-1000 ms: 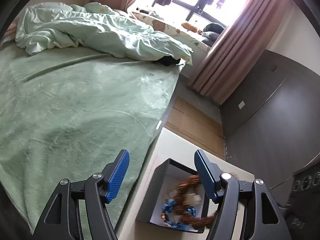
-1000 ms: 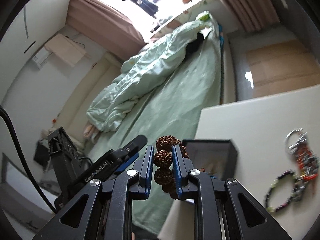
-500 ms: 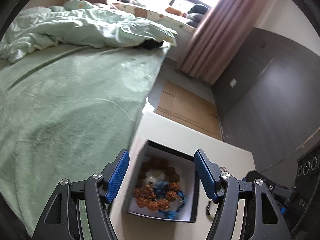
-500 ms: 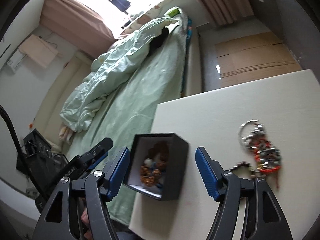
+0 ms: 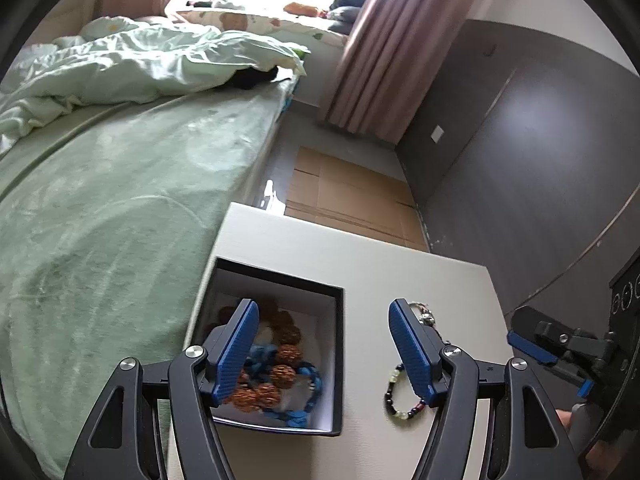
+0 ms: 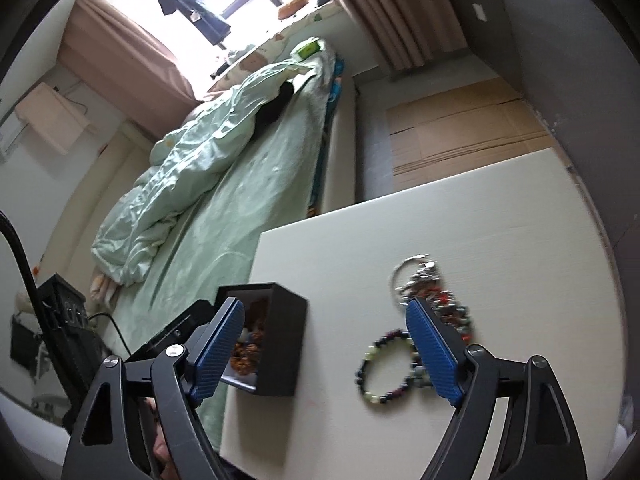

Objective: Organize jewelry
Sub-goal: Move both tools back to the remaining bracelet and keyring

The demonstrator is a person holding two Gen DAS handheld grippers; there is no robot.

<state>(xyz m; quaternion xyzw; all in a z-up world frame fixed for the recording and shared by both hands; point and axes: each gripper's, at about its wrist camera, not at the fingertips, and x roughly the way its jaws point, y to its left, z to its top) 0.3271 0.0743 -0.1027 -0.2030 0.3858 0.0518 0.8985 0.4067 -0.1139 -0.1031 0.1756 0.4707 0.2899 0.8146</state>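
The left gripper [image 5: 324,346] hangs spread wide and empty over the white table [image 5: 420,276]. Beneath its left finger, the black box [image 5: 338,360] holds a brown bead strand [image 5: 282,372] and a blue bracelet [image 5: 308,400]; a dark beaded bracelet [image 5: 394,394] lies beside it. No writing is legible.

The right gripper [image 6: 326,346], likewise spread and empty, hovers above that bracelet [image 6: 380,370], with a keyring [image 6: 420,276] just beyond.
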